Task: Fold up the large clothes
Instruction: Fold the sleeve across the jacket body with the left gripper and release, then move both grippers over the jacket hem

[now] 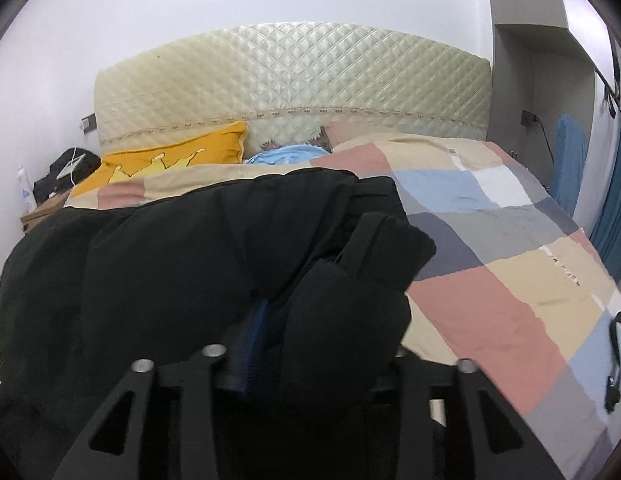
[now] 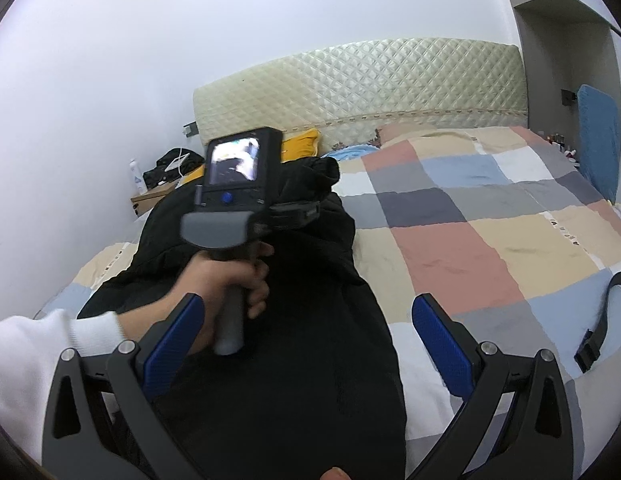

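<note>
No brand or label could be read: the small marks along the quilt's (image 2: pixel 490 240) seams were too blurred to make out, and the bottle (image 2: pixel 137 178) on the bedside table (image 2: pixel 150 200) showed only a blue patch.

The black coat (image 1: pixel 170 264) lay along the left side of the bed, on top of the checked quilt, its far end near the yellow pillow (image 1: pixel 178 156) below the padded headboard (image 1: pixel 294 88).

The left gripper (image 1: pixel 310 312) was clenched on a bunched fold of the coat, the cloth bulging up between its fingers and hiding most of one blue pad. In the right wrist view the left hand (image 2: pixel 226 280), in a white sleeve, gripped the tool's grey handle from below, the tool lifted above the coat with its lit screen facing back.

The right gripper (image 2: pixel 306 320) hung released above the near part of the coat, its blue pads (image 2: pixel 442 344) wide apart with nothing between them. A black strap (image 2: pixel 598 320) lay on the quilt at the right edge.
</note>
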A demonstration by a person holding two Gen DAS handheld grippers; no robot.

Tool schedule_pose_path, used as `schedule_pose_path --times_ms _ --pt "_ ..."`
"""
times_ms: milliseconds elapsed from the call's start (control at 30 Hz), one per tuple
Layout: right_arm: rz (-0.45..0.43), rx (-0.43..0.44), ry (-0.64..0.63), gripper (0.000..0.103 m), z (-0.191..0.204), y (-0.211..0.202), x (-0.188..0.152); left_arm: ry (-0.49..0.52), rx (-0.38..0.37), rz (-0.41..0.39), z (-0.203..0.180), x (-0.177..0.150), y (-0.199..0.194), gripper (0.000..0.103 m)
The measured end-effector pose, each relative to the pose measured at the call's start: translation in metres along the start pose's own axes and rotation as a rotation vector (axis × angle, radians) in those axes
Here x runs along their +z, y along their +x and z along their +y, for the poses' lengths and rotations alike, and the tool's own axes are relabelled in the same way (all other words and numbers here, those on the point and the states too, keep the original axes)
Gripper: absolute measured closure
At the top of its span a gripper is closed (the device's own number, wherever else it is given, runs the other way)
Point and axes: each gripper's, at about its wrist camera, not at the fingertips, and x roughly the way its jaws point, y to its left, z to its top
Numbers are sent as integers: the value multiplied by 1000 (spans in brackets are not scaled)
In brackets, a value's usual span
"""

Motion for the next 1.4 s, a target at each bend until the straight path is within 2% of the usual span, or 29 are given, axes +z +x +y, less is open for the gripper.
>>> schedule_pose_path --times_ms 33,100,167,267,433,700,833,1067,1200,1400 --pt "-4 -3 1 0 -2 -1 0 -1 3 -7 1 1 -6 44" --pt "-12 -11 2 0 -3 -4 0 4 14 -34 5 3 -25 23" --pt "-22 -16 3 0 -5 -7 0 7 10 -54 9 6 -41 20" --pt "-40 -9 6 0 -5 -12 0 -6 3 -64 19 12 -68 19" --pt "-68 19 6 0 -3 -22 1 -66 20 -21 42 15 -117 19" --pt "-84 31 -44 0 15 -34 -2 -83 20 -74 71 12 -216 19" --pt "-107 47 -68 0 27 -44 -5 -100 3 -79 83 5 -251 19" --pt "-131 55 -115 0 46 -50 -11 -56 28 -116 94 -20 -307 19" --pt "-118 86 -96 0 50 -50 -15 -61 30 -113 104 -42 -332 19" --pt "-106 62 -169 0 71 -53 -22 -95 32 -119 124 -72 -349 19"
